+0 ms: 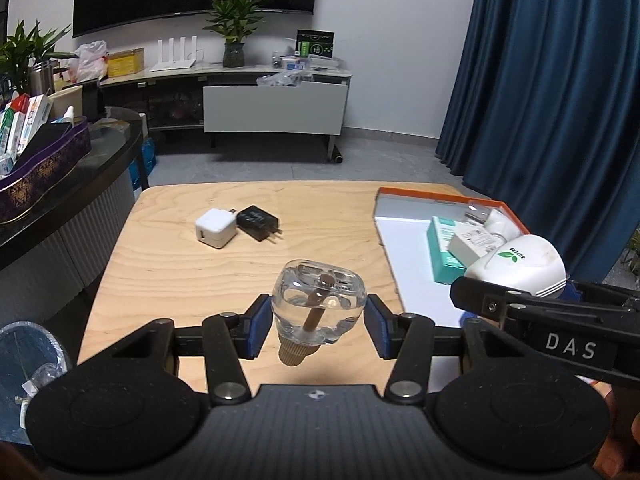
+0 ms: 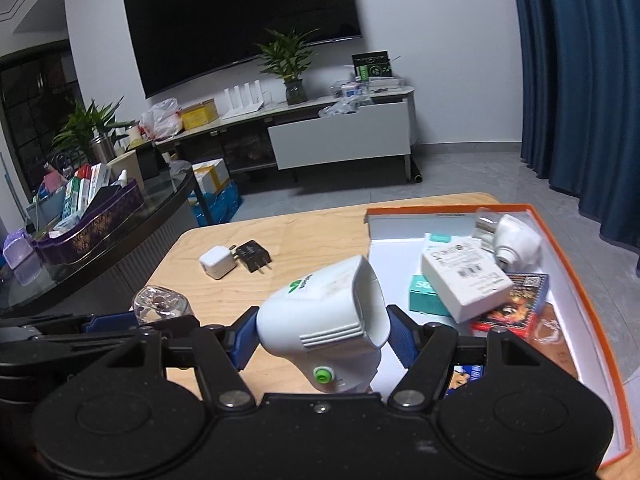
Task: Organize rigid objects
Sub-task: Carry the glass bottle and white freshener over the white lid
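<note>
My left gripper (image 1: 318, 322) is shut on a clear glass bottle (image 1: 319, 306) with a tan cap, held above the wooden table (image 1: 168, 280). My right gripper (image 2: 320, 332) is shut on a white plastic device (image 2: 324, 320) with a green leaf logo and a green button; the same white device (image 1: 520, 266) shows at the right of the left wrist view. The glass bottle (image 2: 160, 304) appears at the left of the right wrist view. A white charger (image 1: 215, 228) and a black charger (image 1: 258, 223) lie together on the table. An orange-rimmed white box (image 2: 576, 264) holds several small boxes.
The orange-rimmed box (image 1: 404, 196) sits at the table's right side. A dark glass counter (image 1: 108, 148) with a purple tray of boxes stands to the left. A TV stand (image 1: 272, 108) lies beyond, blue curtains (image 1: 540, 80) to the right. A bin (image 1: 24, 364) stands at lower left.
</note>
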The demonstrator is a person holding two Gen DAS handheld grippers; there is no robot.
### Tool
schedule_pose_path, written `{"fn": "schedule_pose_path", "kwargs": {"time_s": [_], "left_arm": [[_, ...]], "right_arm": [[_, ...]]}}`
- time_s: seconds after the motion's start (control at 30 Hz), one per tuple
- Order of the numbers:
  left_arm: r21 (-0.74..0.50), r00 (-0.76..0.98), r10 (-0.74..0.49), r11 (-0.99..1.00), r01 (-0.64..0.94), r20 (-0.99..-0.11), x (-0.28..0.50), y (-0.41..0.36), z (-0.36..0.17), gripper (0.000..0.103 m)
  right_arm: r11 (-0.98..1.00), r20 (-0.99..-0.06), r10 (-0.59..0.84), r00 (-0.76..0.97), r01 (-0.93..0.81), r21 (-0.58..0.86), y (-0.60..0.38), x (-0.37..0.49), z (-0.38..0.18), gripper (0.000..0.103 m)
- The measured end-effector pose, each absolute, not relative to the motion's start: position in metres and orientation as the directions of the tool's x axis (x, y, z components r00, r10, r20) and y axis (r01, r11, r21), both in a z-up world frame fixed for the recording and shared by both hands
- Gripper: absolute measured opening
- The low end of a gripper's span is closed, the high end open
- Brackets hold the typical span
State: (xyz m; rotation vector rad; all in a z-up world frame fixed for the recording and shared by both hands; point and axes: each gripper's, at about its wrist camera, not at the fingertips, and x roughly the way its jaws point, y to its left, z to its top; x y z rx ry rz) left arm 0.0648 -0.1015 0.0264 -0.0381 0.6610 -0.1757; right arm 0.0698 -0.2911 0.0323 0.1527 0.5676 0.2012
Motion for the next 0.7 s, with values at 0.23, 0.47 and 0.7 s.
{"fn": "schedule_pose_path", "kwargs": {"time_s": [0.23, 0.47, 0.7], "left_arm": [[-0.091, 0.776, -0.194, 0.98, 0.176, -0.6, 0.059, -0.117, 0.03, 0.051], [-0.08, 0.776, -0.204, 0.977, 0.196, -0.596, 0.056, -0.13, 0.03, 0.051], [-0.083, 0.771, -0.221, 0.973, 0.215, -0.597, 0.055, -0.141, 0.03, 0.051]], "right_arm": [[0.971, -0.503, 0.209, 0.839, -0.118, 0.207, -0.306, 0.06, 0.035, 0.079], [0.972, -0.499, 0.191, 0.845, -0.092, 0.217, -0.318, 0.054, 0.035, 0.079], [0.973, -0.499, 0.17, 0.849, -0.066, 0.219, -0.328, 0.05, 0.034, 0.079]]}}
